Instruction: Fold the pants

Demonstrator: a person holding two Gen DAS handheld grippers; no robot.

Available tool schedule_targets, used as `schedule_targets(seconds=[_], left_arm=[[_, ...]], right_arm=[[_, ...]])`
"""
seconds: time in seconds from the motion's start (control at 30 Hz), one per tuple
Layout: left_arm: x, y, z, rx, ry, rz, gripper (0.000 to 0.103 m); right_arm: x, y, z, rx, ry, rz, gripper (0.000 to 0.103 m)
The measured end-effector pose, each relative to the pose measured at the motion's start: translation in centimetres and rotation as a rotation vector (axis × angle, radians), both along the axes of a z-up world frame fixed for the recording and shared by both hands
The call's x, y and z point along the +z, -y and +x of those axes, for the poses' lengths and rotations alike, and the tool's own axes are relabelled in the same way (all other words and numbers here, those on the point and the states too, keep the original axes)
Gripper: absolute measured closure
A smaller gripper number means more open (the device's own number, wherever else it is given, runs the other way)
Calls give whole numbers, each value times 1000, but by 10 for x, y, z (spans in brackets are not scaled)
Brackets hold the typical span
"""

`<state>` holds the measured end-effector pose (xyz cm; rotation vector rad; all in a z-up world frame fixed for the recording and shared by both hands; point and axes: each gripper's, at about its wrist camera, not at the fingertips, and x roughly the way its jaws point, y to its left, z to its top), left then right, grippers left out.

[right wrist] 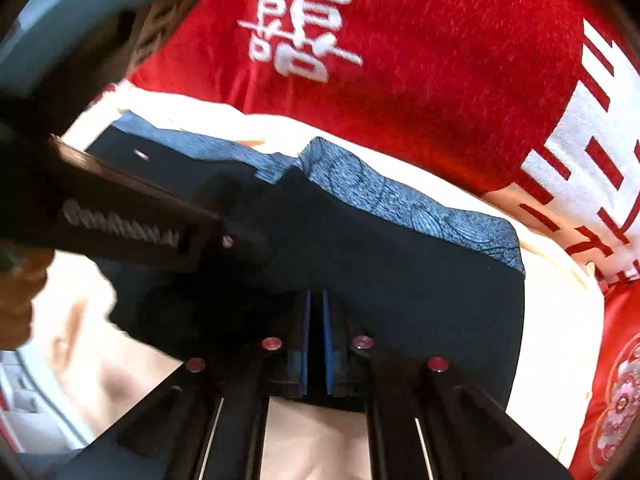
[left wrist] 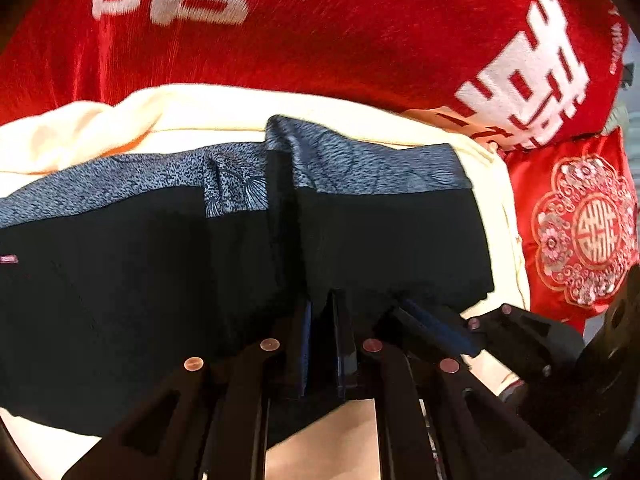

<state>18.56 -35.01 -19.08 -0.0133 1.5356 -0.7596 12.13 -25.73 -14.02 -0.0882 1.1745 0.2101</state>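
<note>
Black linkage bars of the left gripper (left wrist: 322,300) fill the bottom of the left wrist view, its 2 blue-padded fingers (left wrist: 306,320) pressed together on the near hem of the pants (left wrist: 160,280). Just right of it on that same hem sits the right gripper (left wrist: 404,304), tilted, its tongs likewise closed and biting the dark cloth.

From the right wrist view, the right gripper (right wrist: 316,296) has its pads nearly meeting with the black fabric of the pants (right wrist: 400,280) pinched at their tips; the left gripper (right wrist: 240,244) reaches in from the left edge onto the same cloth.

Pants are black with a blue patterned band (left wrist: 360,164) along their far edge, lying on a cream sheet (left wrist: 180,120). Beyond the pants spreads a red blanket (left wrist: 320,40) with white characters; right of the pants rests a red embroidered cushion (left wrist: 580,232).
</note>
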Motion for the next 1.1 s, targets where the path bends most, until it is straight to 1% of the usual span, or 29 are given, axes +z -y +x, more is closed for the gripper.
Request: schedule_targets(seconds=[0.07, 0.13, 0.2, 0.23, 0.3, 0.33, 0.37, 0.4, 0.47, 0.5, 0.53, 0.57, 0.6, 0.63, 0.67, 0.7, 0.83, 0.93, 1.03, 1.1], left_arm=[[4, -5, -5, -3, 3, 2, 92], [-1, -11, -12, 6, -2, 26, 92], [-9, -17, -17, 23, -14, 55, 92], [-12, -21, -20, 41, -27, 53, 92], [-9, -27, -21, 66, -19, 37, 92], [-6, -29, -21, 70, -5, 35, 92], [-4, -29, -21, 69, 11, 41, 92], [-3, -30, -20, 71, 21, 50, 92], [1, -31, -17, 80, 49, 79, 91], [4, -31, -16, 84, 64, 97, 91], [7, -33, -14, 91, 83, 111, 91], [10, -36, -13, 98, 97, 118, 81], [11, -39, -12, 104, 106, 124, 65], [13, -44, -11, 121, 123, 138, 27], [16, -50, -11, 151, 150, 152, 17], [18, -56, -12, 173, 170, 154, 17], [9, -72, -9, 202, 129, 188, 17], [4, -82, -12, 210, 118, 208, 17], [1, -86, -16, 209, 110, 216, 17], [-1, -87, -19, 208, 104, 226, 17]], right_arm=[[2, -7, -2, 24, -22, 41, 101], [-5, -20, -6, 52, -41, 42, 101], [-13, -23, -10, 34, -55, 49, 101], [-15, -21, -13, 3, -62, 73, 100], [-15, -1, -17, -114, -98, 201, 98], [-16, 9, -20, -172, -124, 278, 90], [-20, 26, -23, -259, -157, 382, 86], [-24, 40, -26, -346, -187, 478, 80], [-33, 65, -31, -496, -225, 659, 78], [-37, 73, -33, -557, -232, 738, 77], [-39, 76, -33, -587, -233, 782, 72], [-41, 78, -33, -612, -236, 831, 69], [-45, 77, -31, -633, -243, 870, 63], [-49, 75, -29, -649, -253, 891, 63], [-53, 73, -29, -667, -263, 916, 62], [-57, 71, -30, -684, -271, 923, 62], [-72, 72, -41, -776, -295, 962, 62], [-74, 77, -46, -824, -290, 992, 62], [-76, 77, -38, -859, -265, 1002, 62], [-83, 78, -33, -903, -277, 1005, 62]])
